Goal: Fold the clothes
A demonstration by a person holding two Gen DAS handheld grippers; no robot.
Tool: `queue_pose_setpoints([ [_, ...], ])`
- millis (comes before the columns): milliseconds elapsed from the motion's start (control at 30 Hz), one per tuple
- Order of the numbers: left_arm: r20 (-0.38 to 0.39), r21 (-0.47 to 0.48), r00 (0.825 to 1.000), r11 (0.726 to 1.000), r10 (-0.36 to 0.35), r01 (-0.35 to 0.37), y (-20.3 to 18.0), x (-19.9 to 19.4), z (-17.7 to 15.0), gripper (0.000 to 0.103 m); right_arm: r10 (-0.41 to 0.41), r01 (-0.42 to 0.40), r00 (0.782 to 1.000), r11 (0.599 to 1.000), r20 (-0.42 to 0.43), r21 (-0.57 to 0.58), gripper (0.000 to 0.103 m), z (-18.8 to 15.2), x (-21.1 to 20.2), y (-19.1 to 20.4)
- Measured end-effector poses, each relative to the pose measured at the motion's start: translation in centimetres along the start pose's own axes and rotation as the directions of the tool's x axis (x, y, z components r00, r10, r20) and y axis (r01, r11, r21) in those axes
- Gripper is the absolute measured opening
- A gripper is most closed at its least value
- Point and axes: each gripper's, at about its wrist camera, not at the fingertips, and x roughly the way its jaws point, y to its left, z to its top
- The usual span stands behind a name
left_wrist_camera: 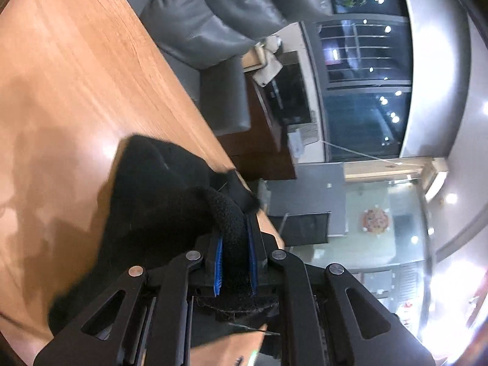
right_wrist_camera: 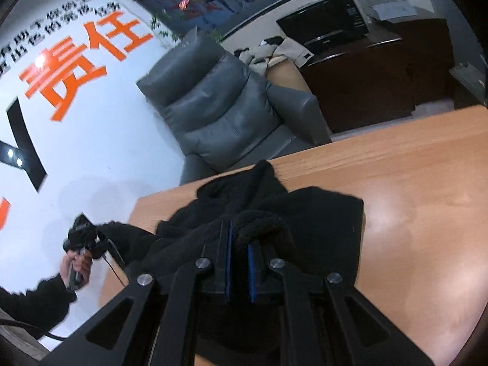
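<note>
On a glossy wooden table (right_wrist_camera: 411, 183) lies a black fleece garment (right_wrist_camera: 305, 213), bunched up near the table's corner, with part of it trailing over the edge toward my left hand (right_wrist_camera: 76, 267). My left gripper (left_wrist_camera: 235, 213) is clamped tight on a thick rolled fold of the black fleece, the cloth pinched between its blue-lined fingers (left_wrist_camera: 218, 256). My right gripper (right_wrist_camera: 239, 231) is likewise closed on another rolled edge of the same garment, the fleece curling over and around its blue fingers. Seen from the right wrist, my left hand, in a dark sleeve (right_wrist_camera: 33, 302), grips its tool just off the table's corner. Beyond the table stands a grey leather armchair (right_wrist_camera: 219, 103), and a white wall (right_wrist_camera: 100, 152) carries large orange characters. Both views are blurred.
</note>
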Motion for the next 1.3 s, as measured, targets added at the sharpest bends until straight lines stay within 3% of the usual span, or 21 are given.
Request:
queue_pose_setpoints([
  [200, -0.027, -0.018, 0.999, 0.999, 0.029, -0.029, 3.6, 4.3, 3.6, 0.013, -0.057, 0.056, 0.998, 0.998, -0.041, -0.004, 0.009, 1.1, 4.6, -3.9],
  [300, -0.048, -0.033, 0.998, 0.999, 0.039, -0.041, 4.7, 5.4, 4.6, 0.016, -0.084, 0.087, 0.993, 0.996, -0.080, 0.030, 0.018, 1.1, 5.9, -5.7],
  [367, -0.053, 0.003, 0.996, 0.998, 0.065, -0.065, 3.9, 5.1, 4.8, 0.027, -0.085, 0.086, 0.992, 0.996, -0.091, 0.009, 0.026, 1.1, 5.7, -5.6],
  [400, -0.050, 0.035, 0.995, 0.996, 0.082, -0.080, 3.2, 4.8, 4.8, 0.033, -0.086, 0.086, 0.994, 0.996, -0.060, -0.003, 0.042, 1.3, 4.7, -5.1],
  [433, -0.040, 0.068, 0.994, 0.993, 0.100, -0.097, 2.3, 4.4, 4.9, 0.048, -0.088, 0.087, 0.996, 0.996, -0.029, -0.015, 0.068, 1.5, 3.7, -4.7],
  [467, -0.009, 0.110, 0.993, 0.987, 0.117, -0.116, 1.1, 3.3, 5.0, 0.064, -0.089, 0.089, 0.996, 0.996, 0.004, -0.025, 0.080, 1.7, 2.7, -4.3],
  [500, 0.017, 0.145, 0.993, 0.982, 0.119, -0.120, 0.0, 2.2, 5.0, 0.069, -0.096, 0.097, 0.994, 0.995, 0.049, -0.021, 0.094, 2.0, 1.3, -4.2],
  [567, 0.072, 0.220, 0.991, 0.968, 0.111, -0.125, -2.3, -0.2, 5.1, 0.076, -0.101, 0.104, 0.985, 0.994, 0.140, -0.014, 0.095, 2.7, -2.1, -3.8],
  [633, 0.126, 0.319, 0.984, 0.934, 0.129, -0.163, -4.8, -2.1, 4.7, 0.086, -0.100, 0.118, 0.981, 0.988, 0.164, -0.098, 0.095, 2.8, -4.2, -2.0],
  [700, 0.118, 0.440, 0.975, 0.870, 0.189, -0.222, -6.5, -1.7, 3.5, 0.088, -0.094, 0.114, 0.992, 0.952, 0.080, -0.286, 0.095, 1.2, -3.5, 1.1],
  [767, 0.029, 0.561, 0.968, 0.797, 0.251, -0.224, -6.9, 0.4, 1.4, 0.088, -0.093, 0.057, 0.994, 0.905, -0.065, -0.421, 0.095, -1.8, -0.7, 3.4],
  [833, -0.078, 0.668, 0.928, 0.711, 0.363, -0.222, -6.2, 4.4, -1.1, 0.088, -0.128, 0.031, 0.977, 0.878, -0.172, -0.478, 0.095, -4.7, 2.5, 4.0],
  [867, -0.119, 0.702, 0.899, 0.676, 0.421, -0.224, -5.3, 6.4, -2.2, 0.084, -0.160, 0.030, 0.963, 0.863, -0.216, -0.504, 0.094, -6.3, 4.2, 4.1],
  [933, -0.189, 0.738, 0.832, 0.634, 0.522, -0.229, -2.8, 10.0, -3.8, 0.073, -0.282, 0.088, 0.916, 0.836, -0.286, -0.541, 0.091, -9.2, 7.8, 3.2],
  [1000, -0.156, 0.763, 0.834, 0.600, 0.530, -0.238, -1.7, 10.7, -4.7, 0.074, -0.327, 0.118, 0.899, 0.822, -0.292, -0.556, 0.092, -11.0, 8.7, 2.6],
  [1033, -0.143, 0.763, 0.844, 0.600, 0.518, -0.239, -1.6, 10.3, -4.8, 0.074, -0.327, 0.128, 0.902, 0.828, -0.284, -0.547, 0.092, -11.5, 8.3, 2.5],
  [1100, -0.144, 0.739, 0.847, 0.625, 0.512, -0.252, -0.9, 9.3, -5.1, 0.074, -0.329, 0.134, 0.898, 0.836, -0.290, -0.533, 0.092, -12.8, 7.3, 2.4],
  [1200, -0.166, 0.751, 0.820, 0.610, 0.548, -0.255, 0.3, 7.6, -7.5, 0.074, -0.340, 0.117, 0.882, 0.830, -0.328, -0.546, 0.093, -15.2, 5.8, 2.9],
  [1300, -0.222, 0.732, 0.797, 0.636, 0.561, -0.243, 1.0, 5.6, -10.3, 0.074, -0.310, 0.072, 0.863, 0.857, -0.398, -0.510, 0.093, -16.6, 3.6, 3.3],
])
